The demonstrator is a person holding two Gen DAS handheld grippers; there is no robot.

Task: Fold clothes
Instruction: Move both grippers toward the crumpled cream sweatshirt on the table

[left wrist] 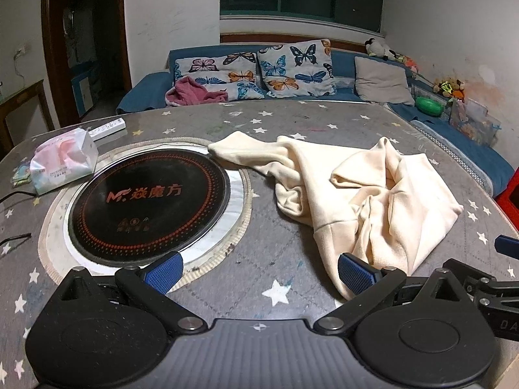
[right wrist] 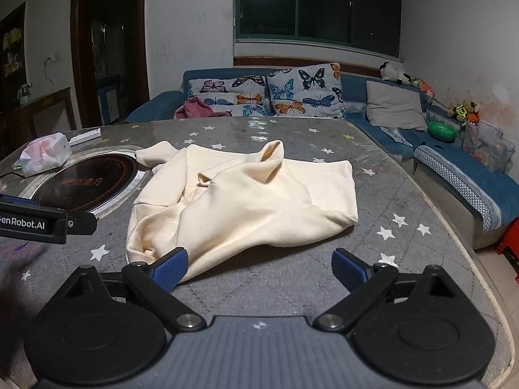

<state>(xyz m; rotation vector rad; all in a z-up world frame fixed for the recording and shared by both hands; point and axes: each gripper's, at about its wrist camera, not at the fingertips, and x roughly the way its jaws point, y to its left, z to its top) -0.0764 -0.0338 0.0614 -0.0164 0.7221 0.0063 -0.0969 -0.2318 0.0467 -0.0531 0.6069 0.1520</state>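
pink-and-white tissue pack [left wrist: 63, 162] sits at the table's far left, a white remote [left wrist: 107, 128] just behind it. next comes the round black induction cooktop [left wrist: 149, 201] set into the grey star-print table cover [left wrist: 246, 278]. the left gripper [left wrist: 259, 274] hovers low with its blue pads spread wide, nothing between them. right of the cooktop lies the crumpled cream sweatshirt [right wrist: 246, 201], one sleeve reaching the cooktop's rim. the right gripper [right wrist: 259, 267] is likewise wide open and empty, its left pad at the hem.

Left tool [left wrist: 259, 270] agape, right tool [right wrist: 259, 267] agape, both empty.
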